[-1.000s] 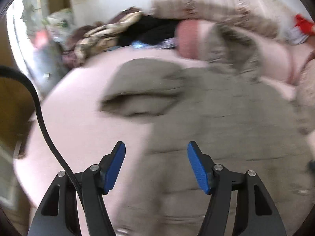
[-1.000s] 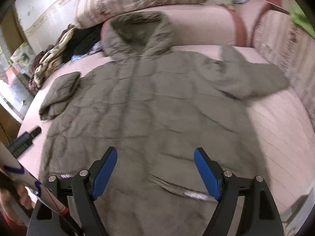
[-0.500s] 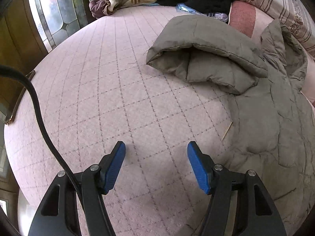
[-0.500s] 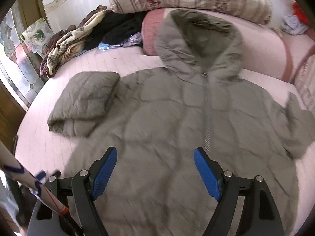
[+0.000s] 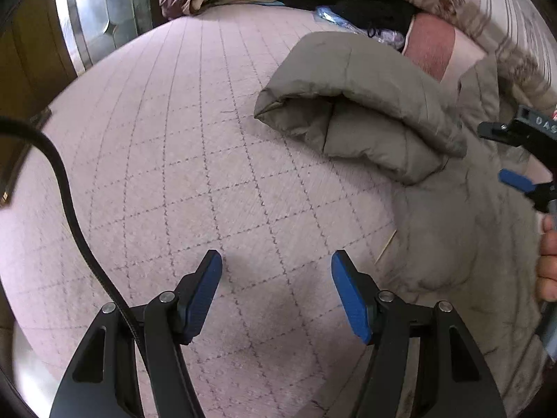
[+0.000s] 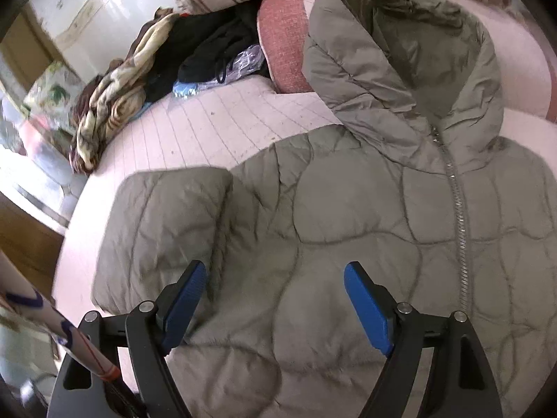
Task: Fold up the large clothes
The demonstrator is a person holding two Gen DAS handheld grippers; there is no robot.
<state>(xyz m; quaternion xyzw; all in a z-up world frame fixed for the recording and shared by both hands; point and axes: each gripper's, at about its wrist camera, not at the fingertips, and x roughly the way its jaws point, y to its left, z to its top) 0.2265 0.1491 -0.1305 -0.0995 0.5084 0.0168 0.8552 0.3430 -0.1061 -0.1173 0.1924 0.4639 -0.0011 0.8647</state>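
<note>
Lying zipped on the bed, the coat has its hood against a pillow and one sleeve folded back on itself. Left tongs gape over bare bedcover beside the coat; right tongs gape above its chest, both empty.

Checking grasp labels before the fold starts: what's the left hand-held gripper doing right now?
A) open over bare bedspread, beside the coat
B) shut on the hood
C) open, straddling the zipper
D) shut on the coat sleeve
A: the left hand-held gripper has its jaws apart with only pink bedspread between them; the coat lies off to its right, untouched.
</note>
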